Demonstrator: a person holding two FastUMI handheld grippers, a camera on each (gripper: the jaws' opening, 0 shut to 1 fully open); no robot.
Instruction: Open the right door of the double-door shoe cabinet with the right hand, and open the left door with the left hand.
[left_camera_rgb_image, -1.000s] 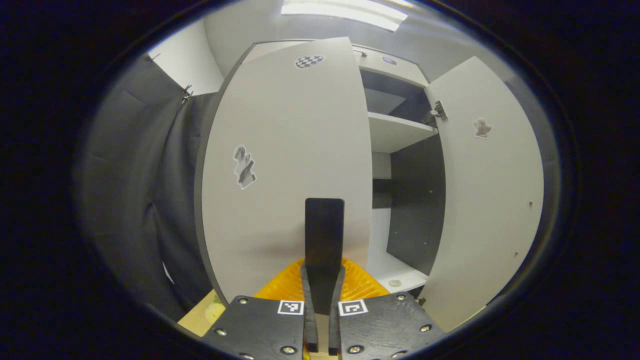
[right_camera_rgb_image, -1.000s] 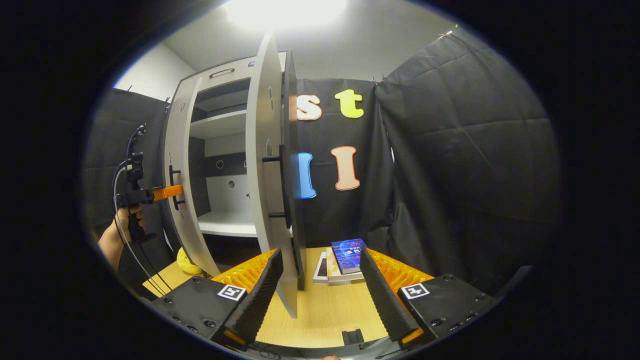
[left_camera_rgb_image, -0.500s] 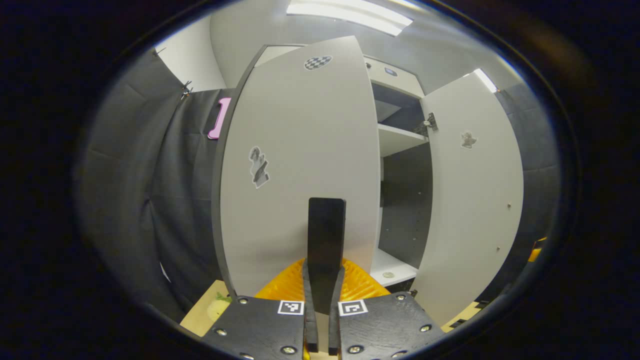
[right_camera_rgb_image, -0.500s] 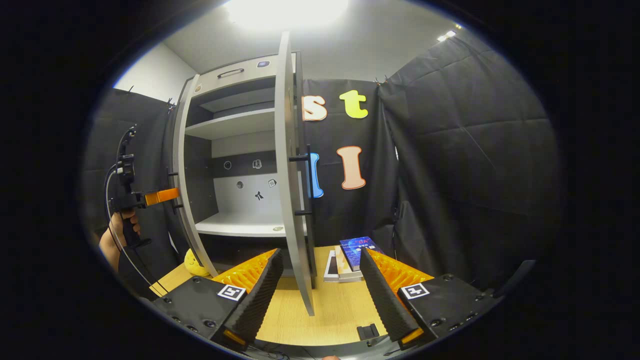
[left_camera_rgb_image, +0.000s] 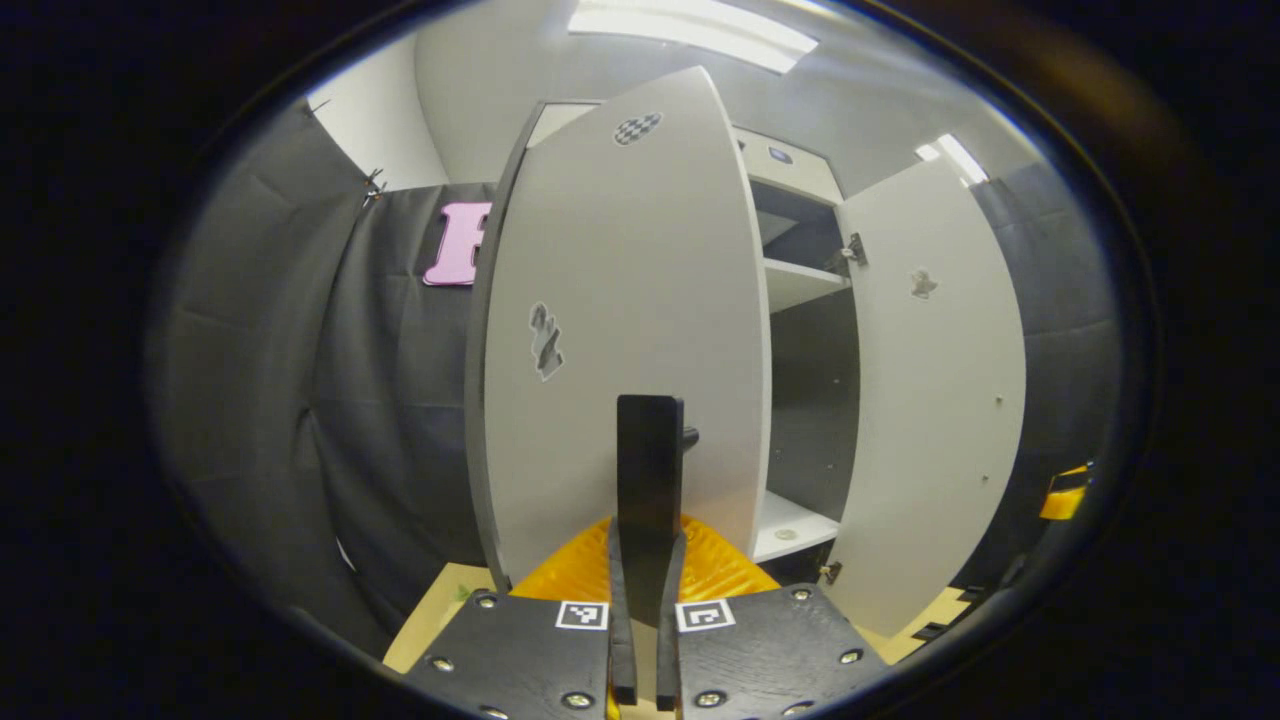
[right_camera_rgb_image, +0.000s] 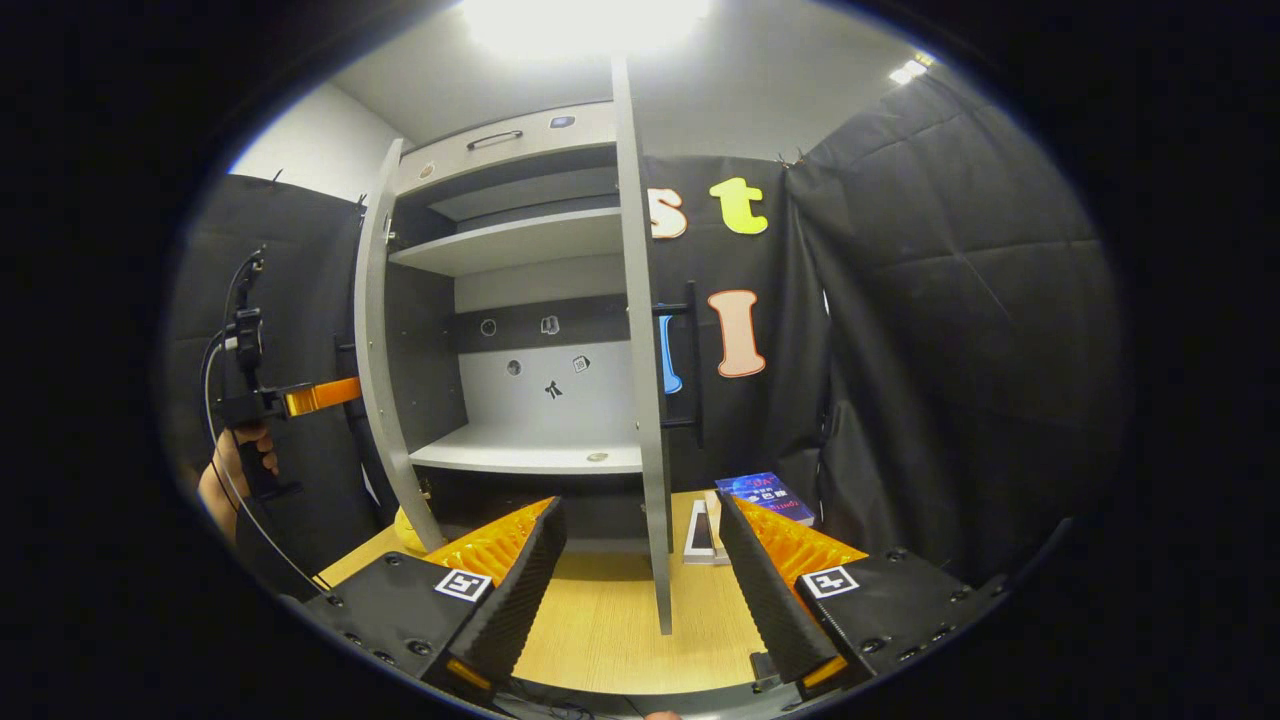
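Both doors (right_camera_rgb_image: 640, 300) ajar; right tongs (right_camera_rgb_image: 640, 590) straddle one's edge.

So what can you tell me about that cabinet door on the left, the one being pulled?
The left door is a tall, flat, pale grey panel with a dark edge, looking like laminated board. It stands swung well open. A checkered sticker sits near its top and another sticker lower down. In the right gripper view it shows edge-on, with the left gripper reaching to its dark bar handle. The left gripper's fingers look closed together; whether they clamp the handle is unclear.
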